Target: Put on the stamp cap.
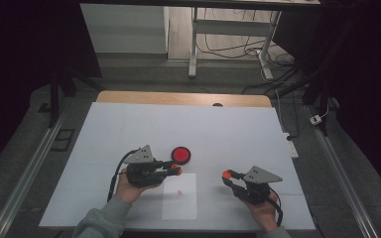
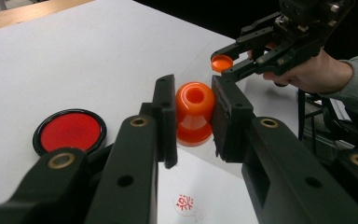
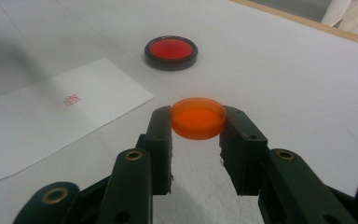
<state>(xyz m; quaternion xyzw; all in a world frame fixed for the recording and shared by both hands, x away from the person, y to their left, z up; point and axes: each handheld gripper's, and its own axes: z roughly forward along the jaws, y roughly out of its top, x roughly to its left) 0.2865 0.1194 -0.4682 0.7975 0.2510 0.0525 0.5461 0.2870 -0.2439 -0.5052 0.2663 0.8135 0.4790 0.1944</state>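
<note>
My left gripper (image 2: 193, 116) is clamped on the orange stamp (image 2: 195, 112), both pads pressed flat against its sides, the hollow top facing away from me and the stamp held clear above the table (image 1: 238, 129). My right gripper (image 3: 198, 128) is pinched shut on the stamp's orange cap (image 3: 198, 117), a shallow disc gripped by its rim and held level. From above, the stamp (image 1: 176, 170) sits at the tip of my left gripper (image 1: 171, 168), and the cap (image 1: 225, 174) at the tip of my right gripper (image 1: 230, 177), at about 3 o'clock from it and well apart. Below the stamp lies the white paper (image 1: 179, 196) with a small red print (image 1: 179, 192) on it; the red ink pad (image 1: 181, 154) rests at 12 o'clock from the stamp, just beside it. I judge the stamping done and the capping in hand. Next I must bring the cap toward 9 o'clock, line its open face with the stamp's printing end, and press the two together squarely; a tilted cap would likely slip from my pads.
</note>
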